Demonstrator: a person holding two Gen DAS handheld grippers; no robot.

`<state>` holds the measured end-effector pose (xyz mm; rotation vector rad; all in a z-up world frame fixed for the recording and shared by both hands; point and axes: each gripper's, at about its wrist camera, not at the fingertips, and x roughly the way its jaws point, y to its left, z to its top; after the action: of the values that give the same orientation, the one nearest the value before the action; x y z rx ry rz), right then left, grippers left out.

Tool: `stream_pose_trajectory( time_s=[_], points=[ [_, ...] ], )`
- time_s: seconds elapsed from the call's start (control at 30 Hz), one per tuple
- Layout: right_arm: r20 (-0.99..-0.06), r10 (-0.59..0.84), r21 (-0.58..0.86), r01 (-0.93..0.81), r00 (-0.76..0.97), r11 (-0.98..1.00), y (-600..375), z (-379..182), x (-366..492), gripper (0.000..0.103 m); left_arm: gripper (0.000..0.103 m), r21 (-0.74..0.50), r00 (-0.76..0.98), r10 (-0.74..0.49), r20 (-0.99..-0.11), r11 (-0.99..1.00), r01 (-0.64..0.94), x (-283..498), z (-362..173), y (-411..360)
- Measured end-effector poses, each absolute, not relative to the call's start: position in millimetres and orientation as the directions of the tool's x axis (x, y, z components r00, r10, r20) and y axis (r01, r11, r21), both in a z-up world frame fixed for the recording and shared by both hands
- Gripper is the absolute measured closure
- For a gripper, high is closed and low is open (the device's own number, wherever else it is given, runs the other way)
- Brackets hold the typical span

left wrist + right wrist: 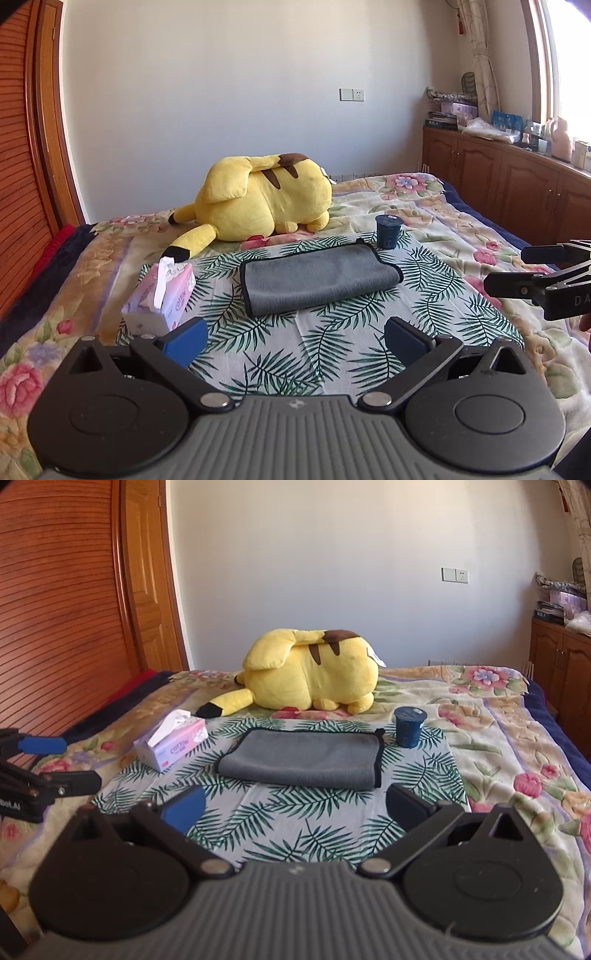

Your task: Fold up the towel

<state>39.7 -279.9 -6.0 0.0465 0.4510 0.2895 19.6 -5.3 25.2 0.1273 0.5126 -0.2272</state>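
Observation:
A grey towel with black edging (pixel 317 278) lies folded over on a palm-leaf cloth (pixel 332 343) on the bed; it also shows in the right wrist view (pixel 303 761). My left gripper (pixel 295 338) is open and empty, held above the cloth in front of the towel. My right gripper (pixel 295 806) is open and empty, also in front of the towel. Each gripper shows at the edge of the other's view: the right one in the left wrist view (pixel 513 269), the left one in the right wrist view (pixel 74 762).
A yellow plush toy (pixel 258 199) lies behind the towel. A pink tissue pack (pixel 162 295) sits left of it, a dark blue cup (pixel 387 231) at its far right corner. Wooden cabinets (pixel 517 184) line the right wall, a wooden door (pixel 66 609) the left.

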Motion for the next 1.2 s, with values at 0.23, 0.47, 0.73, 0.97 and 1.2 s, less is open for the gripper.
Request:
stream_pose_trajectory(
  time_s=[0.23,0.47,0.73,0.97,1.2],
  points=[
    [-0.437,0.271,0.113,-0.246,0.858,0.963,-281.9,-20.7,25.7,0.000,0.019,0.033,0.843,-0.172,-0.510,0.975,0.219,6.2,6.3,-1.0],
    [-0.448,0.262,0.130,-0.227,0.855,0.965,-285.3,-27.1,19.0,0.000,0.019,0.010,0.844,-0.168,-0.510,0.980,0.200,0.0,-2.6,-0.5],
    [-0.450,0.253,0.134,-0.216,0.856,0.967,-285.6,-35.8,10.5,0.000,0.019,0.043,0.857,-0.147,-0.495,0.980,0.193,-6.1,-10.4,-6.0],
    [-0.438,0.245,0.121,-0.213,0.865,0.969,-283.7,-41.8,9.3,0.000,0.019,0.050,0.867,-0.147,-0.477,0.980,0.194,-6.7,-15.9,-11.7],
    [-0.404,0.246,0.129,-0.212,0.881,0.969,-286.8,-39.9,7.1,0.000,0.019,0.054,0.893,-0.135,-0.429,0.983,0.175,-9.5,-11.1,-11.8]
  ],
)
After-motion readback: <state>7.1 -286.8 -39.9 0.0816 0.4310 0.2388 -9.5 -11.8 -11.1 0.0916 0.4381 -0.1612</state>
